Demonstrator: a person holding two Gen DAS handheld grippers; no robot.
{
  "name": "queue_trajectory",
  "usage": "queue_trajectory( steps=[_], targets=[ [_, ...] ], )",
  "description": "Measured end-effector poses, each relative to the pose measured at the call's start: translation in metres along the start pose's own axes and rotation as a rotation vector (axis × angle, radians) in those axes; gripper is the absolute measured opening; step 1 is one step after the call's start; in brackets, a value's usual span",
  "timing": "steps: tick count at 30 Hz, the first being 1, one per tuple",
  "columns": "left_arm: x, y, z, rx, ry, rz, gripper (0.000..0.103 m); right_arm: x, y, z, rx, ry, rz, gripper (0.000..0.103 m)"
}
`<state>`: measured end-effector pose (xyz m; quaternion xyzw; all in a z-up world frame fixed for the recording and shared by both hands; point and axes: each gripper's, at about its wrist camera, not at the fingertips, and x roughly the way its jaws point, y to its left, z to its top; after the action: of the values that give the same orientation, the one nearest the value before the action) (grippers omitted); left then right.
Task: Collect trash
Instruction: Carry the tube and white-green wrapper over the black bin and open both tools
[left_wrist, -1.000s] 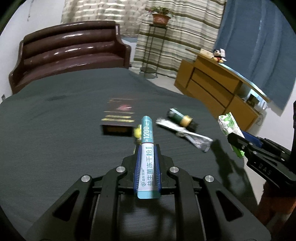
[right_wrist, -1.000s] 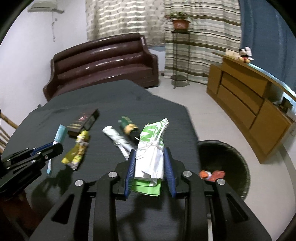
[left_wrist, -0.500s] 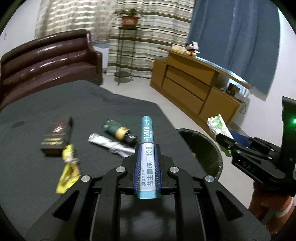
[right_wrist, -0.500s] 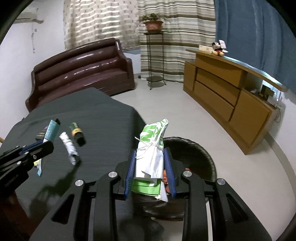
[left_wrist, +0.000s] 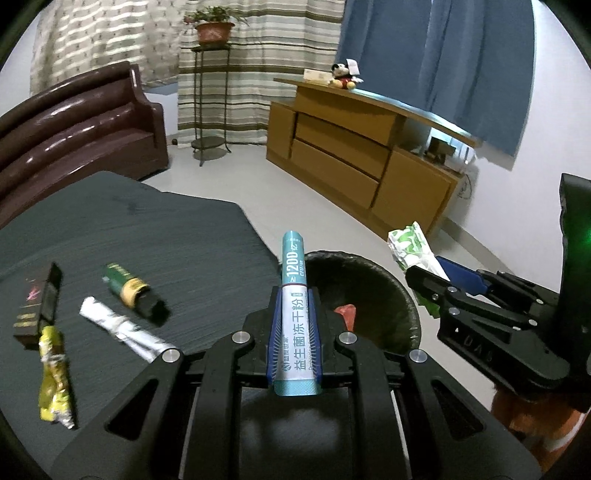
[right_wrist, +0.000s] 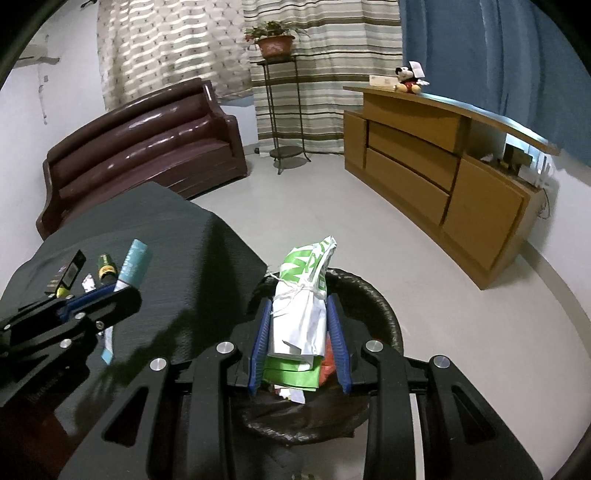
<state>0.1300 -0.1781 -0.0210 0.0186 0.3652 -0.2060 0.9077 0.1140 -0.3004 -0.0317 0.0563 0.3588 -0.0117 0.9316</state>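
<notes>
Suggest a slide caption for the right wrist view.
Right hand-held gripper holds a green-and-white wrapper above the black trash bin.

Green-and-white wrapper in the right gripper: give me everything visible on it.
The green-and-white wrapper is crumpled thin plastic or paper, white with green print, cinched near the middle by white string. It stands lengthwise between the right gripper's blue pads, clamped, its top poking past the fingertips, over the black trash bin.

I saw teal-white sachet (left_wrist: 293, 295), green-white wrapper (right_wrist: 304, 295), black bin (left_wrist: 388, 295), yellow wrapper (left_wrist: 53, 373), silver wrapper (left_wrist: 122, 328), striped curtains (left_wrist: 236, 74), maroon sofa (left_wrist: 74, 125)
</notes>
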Motion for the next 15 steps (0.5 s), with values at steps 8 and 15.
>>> queue_trajectory(
  steps=[8,15],
  targets=[
    [0.020,-0.011,0.005,0.030,0.032,-0.013,0.014,0.008,-0.011,-0.002,0.025,0.011,-0.006,0.031],
    [0.034,-0.015,0.009,0.043,0.057,-0.010,0.014,0.015,-0.016,-0.001,0.047,0.020,-0.005,0.031]
  ],
)
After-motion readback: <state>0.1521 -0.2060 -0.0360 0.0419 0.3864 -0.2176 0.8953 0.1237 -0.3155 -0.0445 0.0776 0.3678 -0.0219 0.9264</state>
